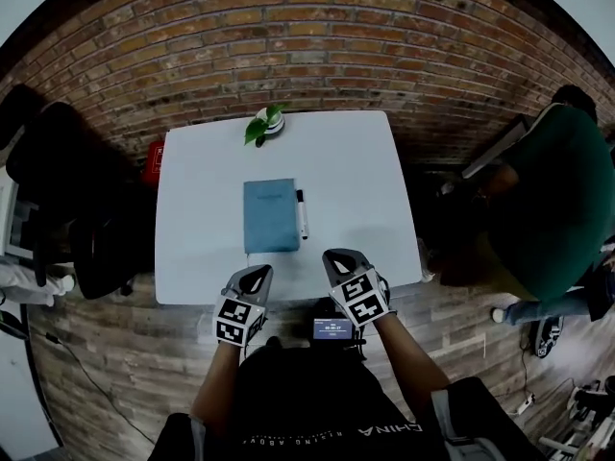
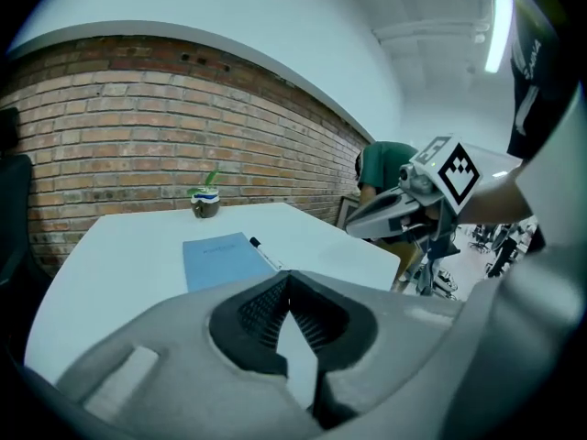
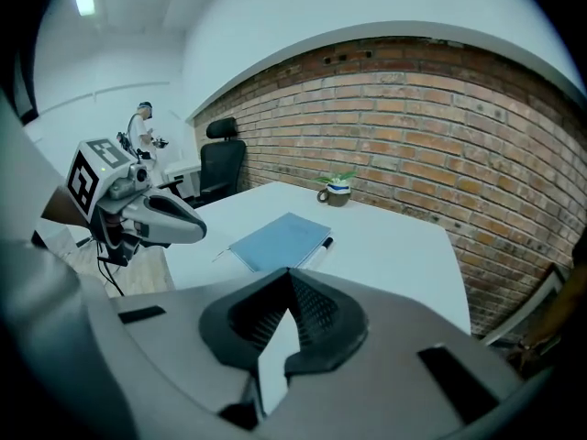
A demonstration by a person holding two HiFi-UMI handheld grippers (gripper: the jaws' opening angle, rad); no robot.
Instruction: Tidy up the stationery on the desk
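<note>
A blue notebook [image 1: 270, 215] lies closed on the middle of the white desk [image 1: 202, 257], with a black-and-white pen [image 1: 301, 213] along its right edge. Both also show in the left gripper view, notebook [image 2: 220, 259] and pen [image 2: 266, 253], and in the right gripper view, notebook [image 3: 280, 241] and pen [image 3: 316, 250]. My left gripper [image 1: 255, 279] hovers at the desk's near edge, shut and empty [image 2: 289, 282]. My right gripper [image 1: 341, 260] is beside it over the near edge, also shut with nothing held [image 3: 289, 278]. Both are short of the notebook.
A small potted plant [image 1: 266, 123] stands at the desk's far edge by the brick wall. A black office chair [image 1: 58, 181] is to the left, a red object [image 1: 154, 161] at the far left corner. A person in green [image 1: 557, 200] sits at the right.
</note>
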